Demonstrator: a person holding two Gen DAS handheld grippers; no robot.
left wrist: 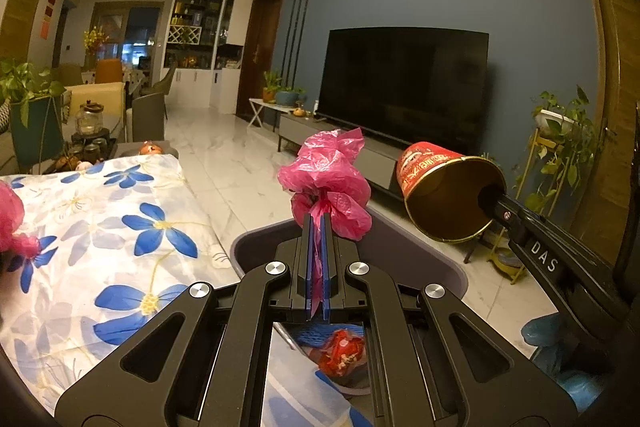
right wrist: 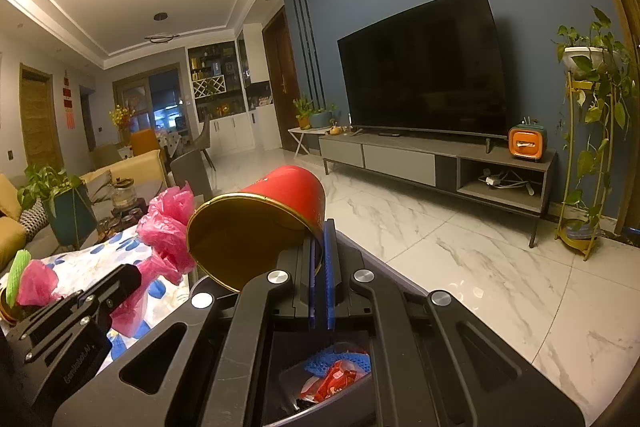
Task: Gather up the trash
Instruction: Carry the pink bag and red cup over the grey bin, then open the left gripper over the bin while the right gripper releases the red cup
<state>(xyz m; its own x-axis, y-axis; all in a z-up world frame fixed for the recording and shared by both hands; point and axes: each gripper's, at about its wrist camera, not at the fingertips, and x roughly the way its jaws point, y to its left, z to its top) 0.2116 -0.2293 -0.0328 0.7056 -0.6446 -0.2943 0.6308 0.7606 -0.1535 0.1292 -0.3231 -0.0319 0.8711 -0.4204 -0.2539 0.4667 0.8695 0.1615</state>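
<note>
My left gripper (left wrist: 318, 223) is shut on a crumpled pink plastic bag (left wrist: 328, 179), held above the grey trash bin (left wrist: 452, 267). To its right, my right gripper (right wrist: 320, 231) is shut on the rim of a red paper cup (right wrist: 280, 203) with a gold inside, tilted on its side over the same bin (right wrist: 288, 379). In the left wrist view the cup (left wrist: 436, 171) hangs at the right with the right gripper's finger (left wrist: 500, 205) inside its mouth. The pink bag (right wrist: 168, 227) shows left of the cup in the right wrist view. Red wrappers (left wrist: 342, 351) and blue netting lie in the bin.
A table with a blue-flowered cloth (left wrist: 100, 227) lies to the left, with more pink plastic (left wrist: 12, 223) and a green foam net (right wrist: 18, 275) on it. A blue bag (left wrist: 560, 355) sits by the bin. A TV (right wrist: 424, 67) on a low cabinet (right wrist: 440, 163) faces me across marble floor.
</note>
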